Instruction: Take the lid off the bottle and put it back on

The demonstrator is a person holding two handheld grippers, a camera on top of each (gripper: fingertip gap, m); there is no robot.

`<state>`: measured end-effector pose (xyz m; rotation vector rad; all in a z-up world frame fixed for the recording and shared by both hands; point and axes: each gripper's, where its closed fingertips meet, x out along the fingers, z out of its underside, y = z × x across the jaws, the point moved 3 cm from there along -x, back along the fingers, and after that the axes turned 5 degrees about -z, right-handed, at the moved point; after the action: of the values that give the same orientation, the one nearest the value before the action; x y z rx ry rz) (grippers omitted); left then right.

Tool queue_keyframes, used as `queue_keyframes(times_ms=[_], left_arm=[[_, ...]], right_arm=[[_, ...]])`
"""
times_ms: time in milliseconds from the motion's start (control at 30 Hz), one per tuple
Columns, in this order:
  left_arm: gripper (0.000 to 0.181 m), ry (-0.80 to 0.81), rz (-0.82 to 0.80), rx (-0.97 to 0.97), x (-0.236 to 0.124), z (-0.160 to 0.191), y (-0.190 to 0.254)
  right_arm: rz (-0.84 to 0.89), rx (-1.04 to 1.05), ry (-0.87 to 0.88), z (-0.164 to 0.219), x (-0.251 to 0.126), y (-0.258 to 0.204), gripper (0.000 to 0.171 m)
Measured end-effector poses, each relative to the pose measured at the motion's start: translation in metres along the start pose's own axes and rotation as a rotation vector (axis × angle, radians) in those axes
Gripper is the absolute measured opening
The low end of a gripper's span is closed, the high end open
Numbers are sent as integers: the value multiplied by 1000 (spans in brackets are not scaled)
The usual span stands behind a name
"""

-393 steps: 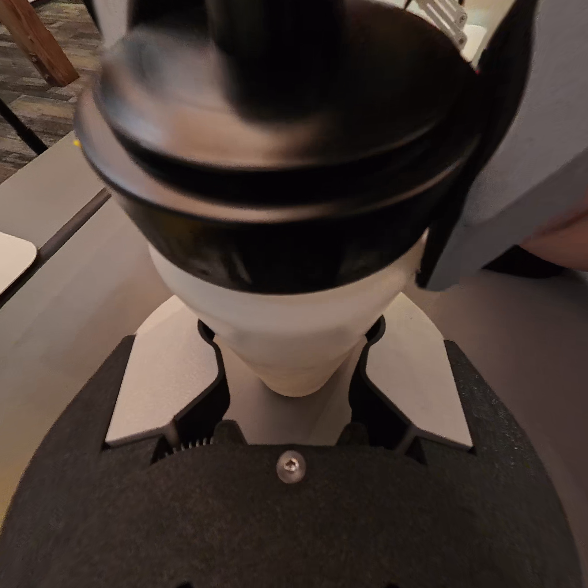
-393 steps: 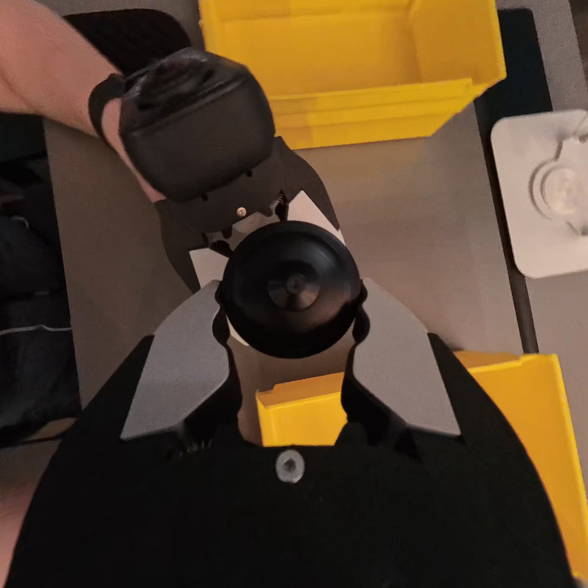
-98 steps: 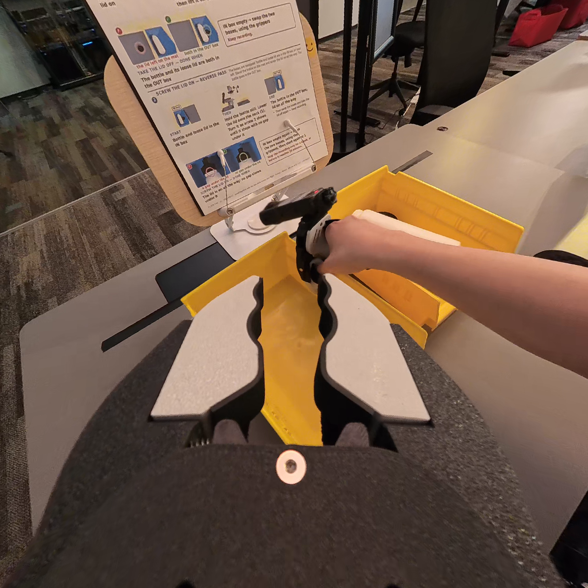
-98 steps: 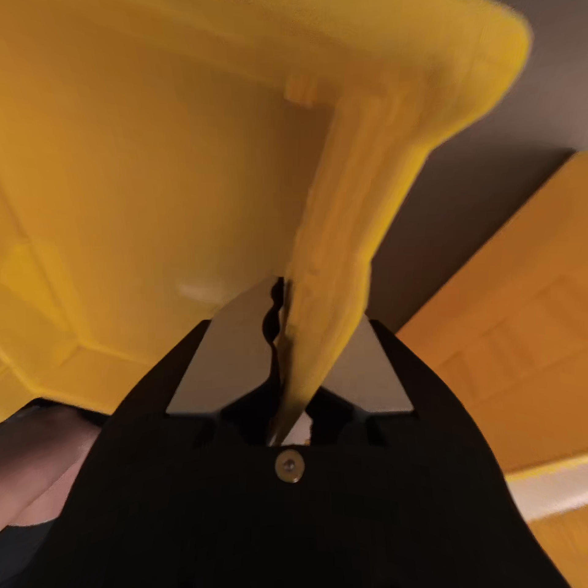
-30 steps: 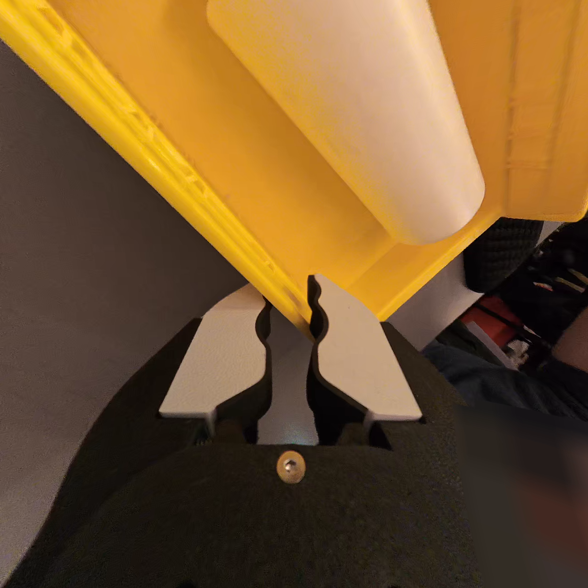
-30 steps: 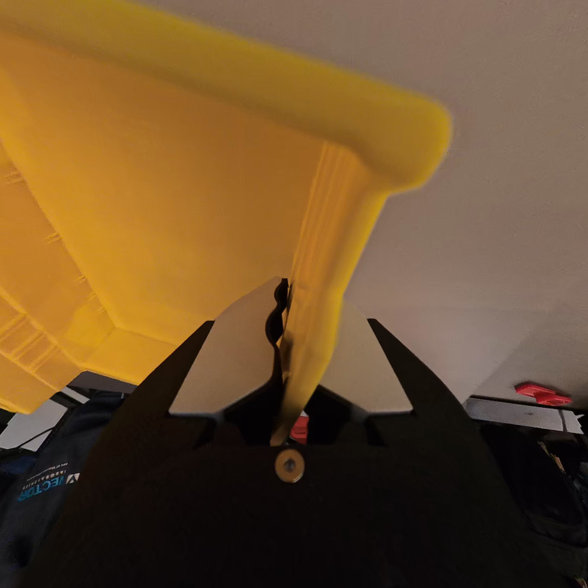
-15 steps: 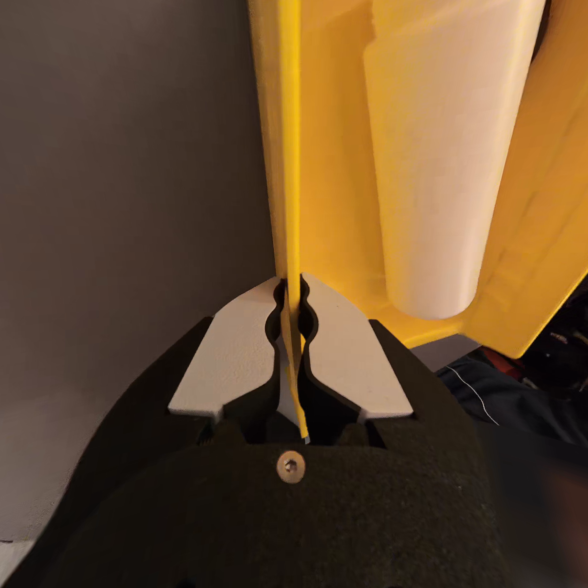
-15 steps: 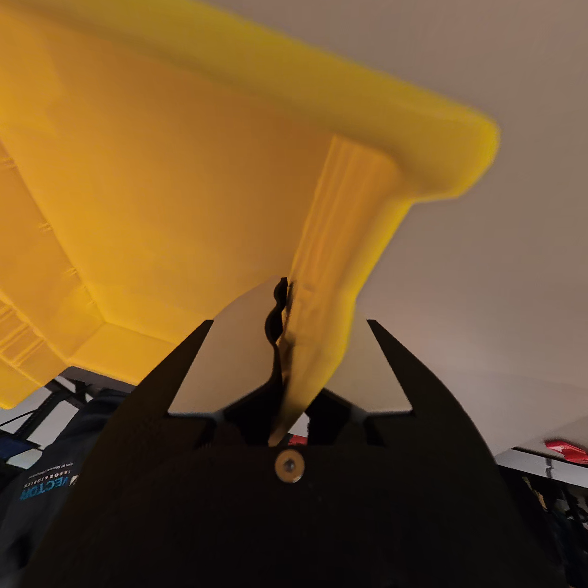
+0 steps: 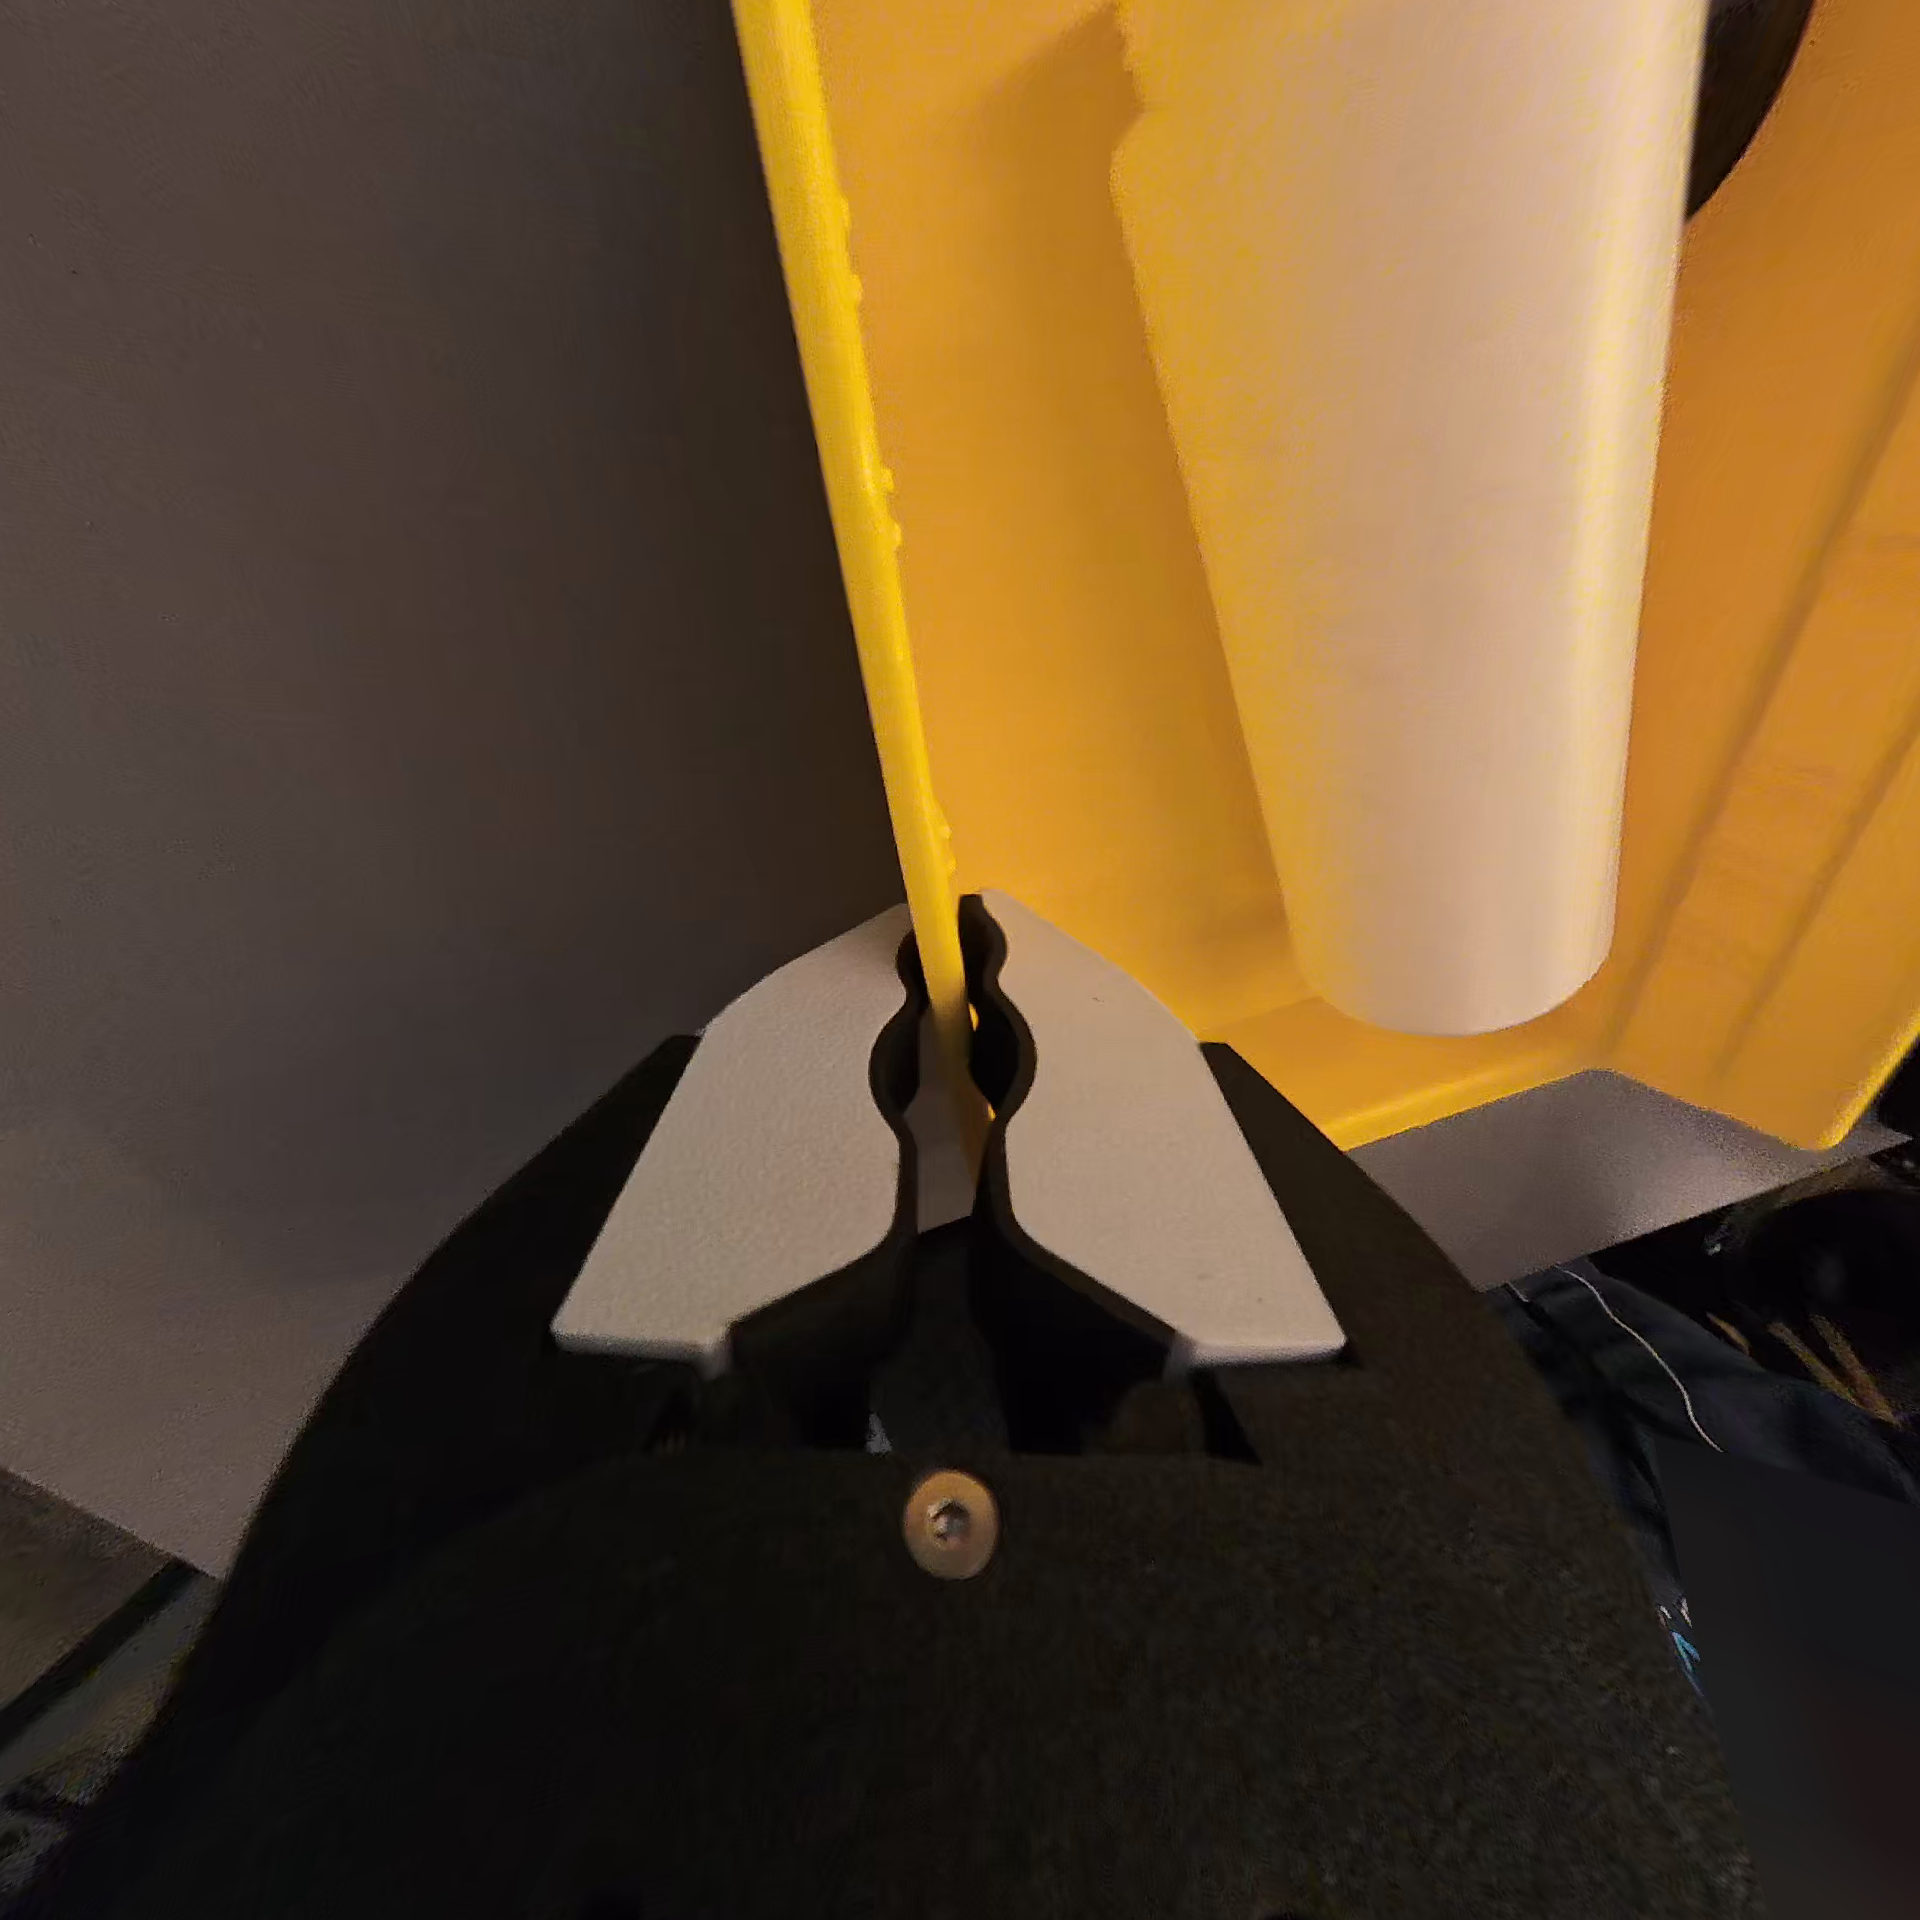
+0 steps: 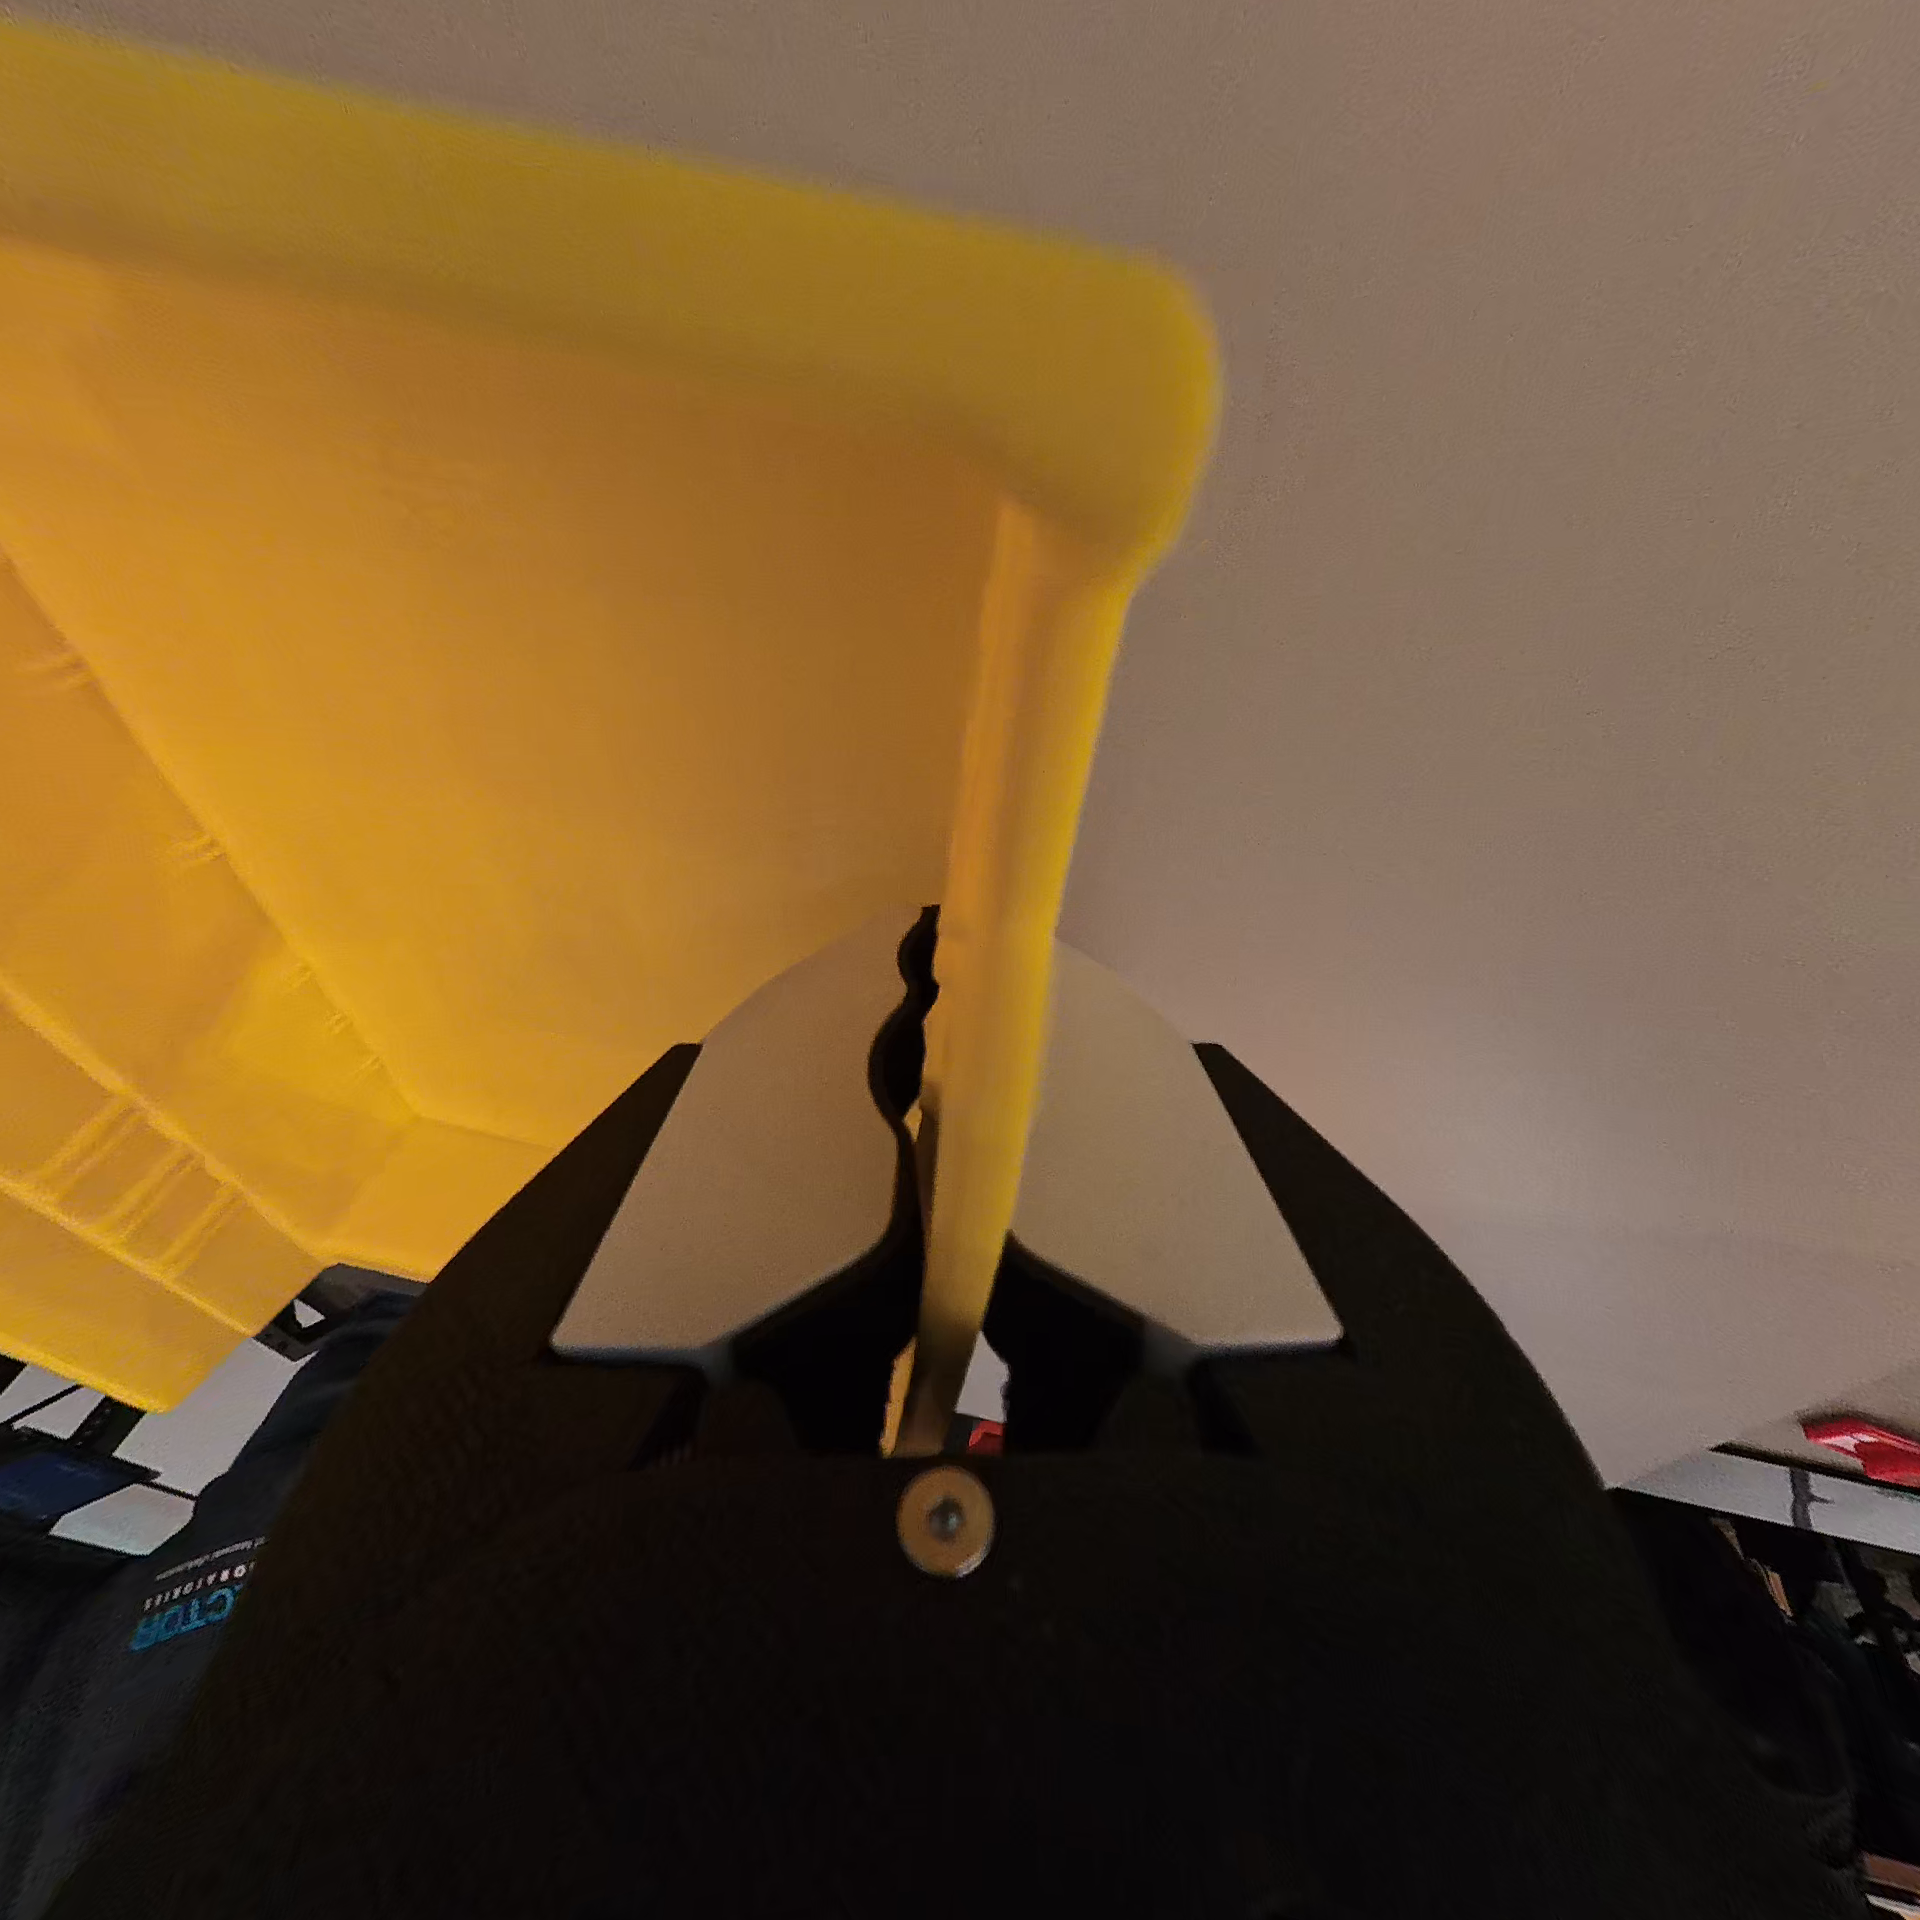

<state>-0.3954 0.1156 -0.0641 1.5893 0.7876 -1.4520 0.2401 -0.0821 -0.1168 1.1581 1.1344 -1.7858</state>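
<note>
A white bottle (image 9: 1455, 520) lies on its side in a yellow bin (image 9: 1039, 520), with its black lid (image 9: 1756, 94) just showing at the top right edge. My left gripper (image 9: 951, 935) is shut on that bin's thin left side wall. In the right wrist view my right gripper (image 10: 966, 935) is shut on the side wall of a second yellow bin (image 10: 520, 675). The part of its inside that shows is empty. Neither gripper touches the bottle or the lid.
Both bins rest over a grey table (image 9: 364, 623), which also shows in the right wrist view (image 10: 1507, 520). The table's near edge (image 9: 1558, 1174) runs close behind the first bin. Dark bags and clothing (image 9: 1714, 1455) lie below the edge.
My left gripper, open around the bin wall a second ago, has shut on it, and the wall now sits nearer the fingertips. The right gripper stays shut on its bin, which has shifted.
</note>
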Motion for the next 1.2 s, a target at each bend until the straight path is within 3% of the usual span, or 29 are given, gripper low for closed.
queue_keyframes(times_ms=[467,1200], left_arm=[[4,53,-22,-28,-8,9,-47],[4,180,-89,-149,-21,38,-119]], right_arm=[[24,-26,-13,-15,-1,-9,5],[56,-46,12,-7,-12,33,6]])
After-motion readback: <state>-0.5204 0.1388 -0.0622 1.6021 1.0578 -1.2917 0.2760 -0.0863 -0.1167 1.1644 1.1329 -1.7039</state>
